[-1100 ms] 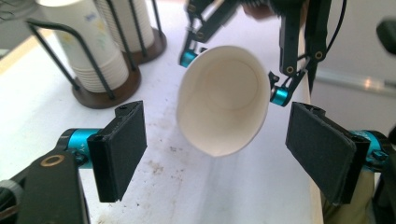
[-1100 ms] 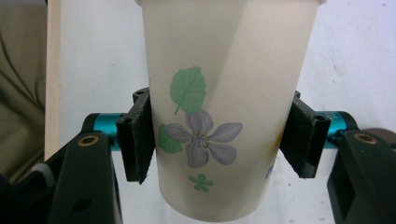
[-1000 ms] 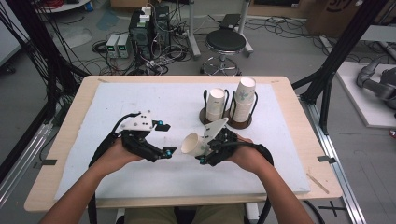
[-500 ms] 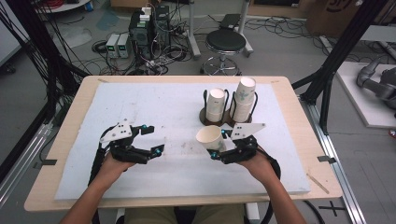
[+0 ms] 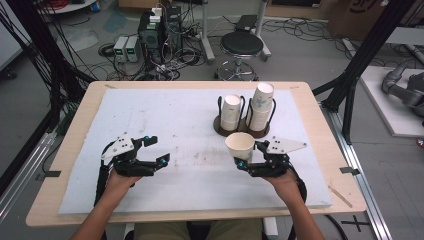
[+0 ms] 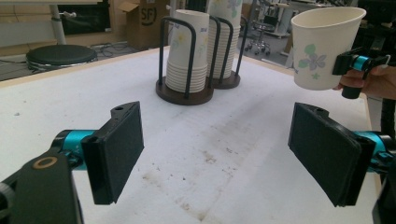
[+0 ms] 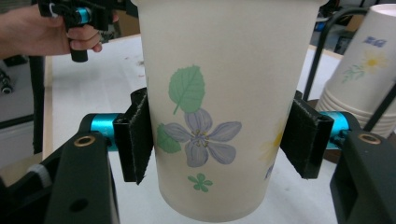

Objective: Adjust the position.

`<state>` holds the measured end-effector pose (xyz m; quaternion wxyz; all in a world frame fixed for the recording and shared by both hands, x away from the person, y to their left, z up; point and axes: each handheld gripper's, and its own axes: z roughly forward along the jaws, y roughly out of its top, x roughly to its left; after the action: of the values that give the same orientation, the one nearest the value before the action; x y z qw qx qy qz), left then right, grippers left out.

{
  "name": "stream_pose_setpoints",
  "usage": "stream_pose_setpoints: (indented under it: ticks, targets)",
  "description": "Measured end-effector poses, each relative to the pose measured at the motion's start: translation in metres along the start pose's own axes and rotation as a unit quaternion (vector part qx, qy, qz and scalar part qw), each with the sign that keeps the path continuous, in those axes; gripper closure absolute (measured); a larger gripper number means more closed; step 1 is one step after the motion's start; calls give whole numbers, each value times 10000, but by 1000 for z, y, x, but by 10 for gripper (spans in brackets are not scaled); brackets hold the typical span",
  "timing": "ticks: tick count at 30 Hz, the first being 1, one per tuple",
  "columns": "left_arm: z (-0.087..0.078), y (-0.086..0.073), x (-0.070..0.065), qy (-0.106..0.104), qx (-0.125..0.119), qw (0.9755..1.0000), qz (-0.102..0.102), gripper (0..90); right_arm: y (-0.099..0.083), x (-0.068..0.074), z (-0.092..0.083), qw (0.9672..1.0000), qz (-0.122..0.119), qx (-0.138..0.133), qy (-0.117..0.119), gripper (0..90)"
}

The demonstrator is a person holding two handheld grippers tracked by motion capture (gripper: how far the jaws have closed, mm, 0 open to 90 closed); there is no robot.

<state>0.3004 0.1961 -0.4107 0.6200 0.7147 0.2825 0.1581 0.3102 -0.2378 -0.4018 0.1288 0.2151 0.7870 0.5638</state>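
Observation:
A white paper cup [image 7: 219, 107] with a flower print stands upright in the air, mouth up, with my right gripper [image 5: 247, 155] shut on its sides just in front of the cup holder. From the left gripper view the same cup [image 6: 324, 46] hangs at the upper right. My left gripper [image 5: 156, 150] hovers low over the left half of the white mat, open, with nothing between its black pads [image 6: 119, 149]. Two stacks of matching cups [image 5: 231, 112] sit in a dark wire holder [image 5: 220, 127] at the back right of the mat.
The white mat [image 5: 185, 125] covers most of the wooden table [image 5: 75, 130]. A taller cup stack [image 5: 261, 105] fills the holder's right slot. Behind the table stand a stool [image 5: 241, 47] and electronics with cables on the floor.
My right gripper has turned the cup from lying sideways to upright and carried it right and back toward the holder. My left gripper has drawn back and left, away from the cup.

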Motion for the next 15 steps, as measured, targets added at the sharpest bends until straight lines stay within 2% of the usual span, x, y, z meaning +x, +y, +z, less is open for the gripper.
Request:
stream_pose_setpoints:
  ticks: [6,11,15]
  targets:
    - [-5,1,3,119,-112,9999,18,181,-3,-3,-9,9994,101,-233,-233,348]
    - [-8,0,6,216,-132,9997,34,181,-5,-4,-13,9989,169,-291,-340,347]
    - [-8,-1,9,196,-114,9997,39,181,-5,-3,-14,9985,184,-331,-397,347]
